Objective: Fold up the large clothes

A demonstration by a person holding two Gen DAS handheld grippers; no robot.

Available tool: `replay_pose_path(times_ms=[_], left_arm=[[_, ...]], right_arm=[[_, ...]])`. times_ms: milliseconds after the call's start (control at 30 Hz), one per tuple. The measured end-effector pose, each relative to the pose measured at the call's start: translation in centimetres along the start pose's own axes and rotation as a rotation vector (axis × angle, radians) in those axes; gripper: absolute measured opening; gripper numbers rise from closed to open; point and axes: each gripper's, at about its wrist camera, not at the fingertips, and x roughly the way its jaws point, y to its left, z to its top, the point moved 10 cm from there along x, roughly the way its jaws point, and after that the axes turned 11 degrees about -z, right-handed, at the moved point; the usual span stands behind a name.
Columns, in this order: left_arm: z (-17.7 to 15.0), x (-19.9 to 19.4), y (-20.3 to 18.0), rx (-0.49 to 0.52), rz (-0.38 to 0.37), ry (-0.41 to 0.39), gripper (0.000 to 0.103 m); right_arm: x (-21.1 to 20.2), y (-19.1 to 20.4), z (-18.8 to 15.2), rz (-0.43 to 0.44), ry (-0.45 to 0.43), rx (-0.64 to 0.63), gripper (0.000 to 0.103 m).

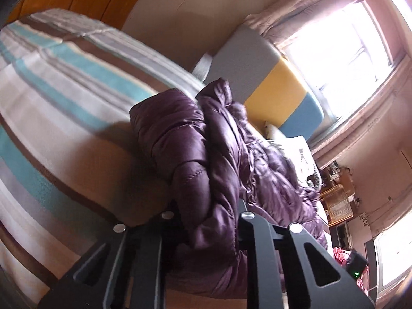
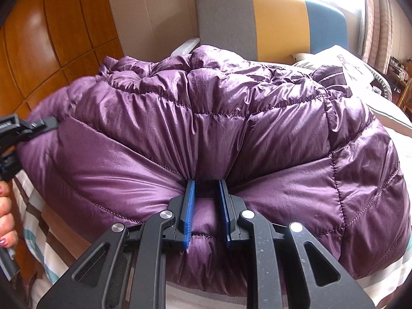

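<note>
A purple quilted puffer jacket [image 2: 206,134] lies bunched on the striped bed. My right gripper [image 2: 207,182] is shut on a pinch of the jacket's near edge, its blue pads [image 2: 189,206] pressing the fabric between them. My left gripper [image 1: 208,206] is shut on a thick fold of the same jacket [image 1: 206,154], which hangs over and hides its fingertips. The left gripper also shows at the left edge of the right wrist view [image 2: 28,126], clamped on the jacket's left side, with the person's hand [image 2: 6,221] below it.
The bed has a striped brown, white and teal cover [image 1: 51,90]. A grey, yellow and blue headboard [image 2: 270,23] stands behind, with a pillow [image 2: 342,61] beside it. A wooden wardrobe [image 2: 59,31] is at left, a bright window [image 1: 347,51] and cluttered shelves [image 1: 340,200] at right.
</note>
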Motion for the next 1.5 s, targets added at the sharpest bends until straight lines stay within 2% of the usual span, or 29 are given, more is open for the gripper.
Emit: replay_pose_path(times_ms=[67,200,367,467,567,733,900,1000,1133,1333,1500], left_arm=[[0.7,-1.0,-1.2,0.028,-0.034,-0.014,0.014],[2.5,-3.6,-2.7,0.103,-0.042,-0.054,0.014],[4.9,-8.4,-4.0,0.195,-0.015,-0.117,0.014],[5.7,-10.2,-6.3,0.297,0.001,-0.148,0.014],[5.3,-10.2,-9.1,0.381,-0.014,-0.140,0.014],[3.3,-8.7,-13.1,0.509,-0.043,-0.116,0.014],[3.1,-8.2,-14.0,0.545,-0.028,-0.120,0.015],[3.0,-8.2,-13.8,0.540,-0.014,-0.118,0.015],[2.5,-8.0,-14.4,0.556,0.007,-0.120,0.015],[0.3,-6.7,-16.7,0.633,0.011,-0.086,0.016],[-1.3,-5.1,-18.3,0.684,0.008,-0.045,0.016]], right_arm=[[0.0,0.1,-0.1,-0.002,0.008,0.004,0.019],[-0.1,1.4,-0.5,0.050,0.030,0.011,0.019],[-1.0,7.0,-1.0,0.123,0.037,-0.043,0.019],[-1.1,10.2,-1.2,0.140,0.024,-0.088,0.019],[-1.0,12.1,-1.2,0.137,0.004,-0.112,0.018],[-1.2,11.8,-1.4,0.165,0.003,-0.097,0.018],[-2.7,9.6,-1.0,0.249,-0.012,-0.016,0.018],[-5.0,7.2,-0.5,0.243,-0.055,-0.002,0.018],[-7.6,3.1,-0.3,0.128,-0.108,-0.019,0.018],[-8.5,-5.2,0.5,-0.041,-0.121,0.066,0.018],[-8.2,-8.2,0.4,-0.089,-0.089,0.148,0.018]])
